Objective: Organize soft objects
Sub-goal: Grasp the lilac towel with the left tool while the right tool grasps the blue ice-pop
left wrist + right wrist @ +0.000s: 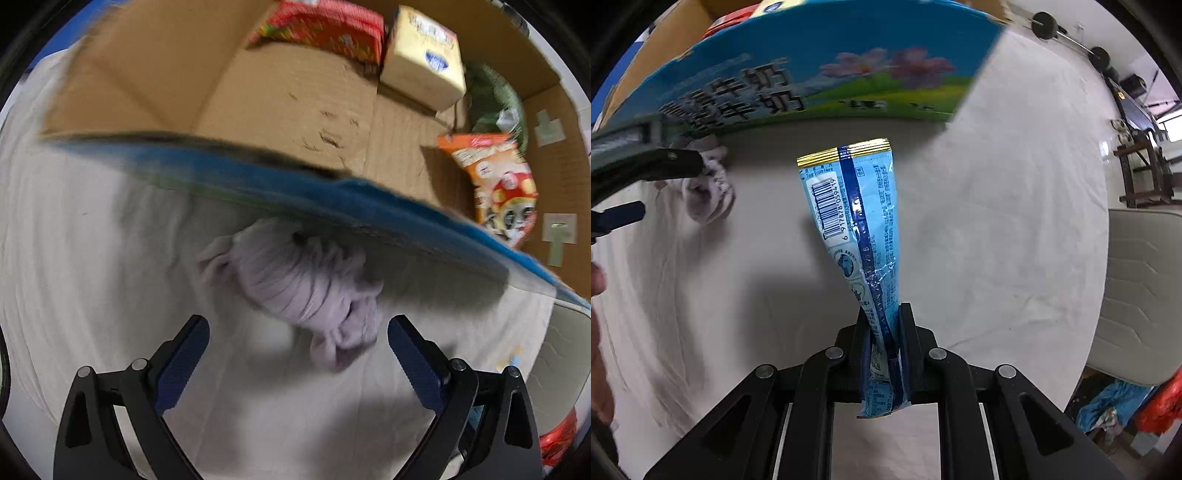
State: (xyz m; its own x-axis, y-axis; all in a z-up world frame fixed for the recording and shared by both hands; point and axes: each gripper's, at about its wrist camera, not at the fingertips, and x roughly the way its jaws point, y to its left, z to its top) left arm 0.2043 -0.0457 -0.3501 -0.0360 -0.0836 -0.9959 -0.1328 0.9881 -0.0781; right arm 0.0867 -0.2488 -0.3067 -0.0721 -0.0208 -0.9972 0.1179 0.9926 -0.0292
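Packet held, cloth waiting by the box

Right gripper [884, 314] had its jaws pressed together on the lower end of a blue snack packet [855, 218], lifted above the white sheet [997, 221]. Left gripper [297, 332] hung with jaws spread wide, just short of a crumpled lilac cloth [299, 284] lying on the sheet against the blue-sided cardboard box [295, 92], which held other snack packs

Left wrist view motion-blurred throughout; right wrist view sharper. Even overhead light. Soft shadow under cardboard box [280, 92]. Fisheye bending, black vignette at corners.
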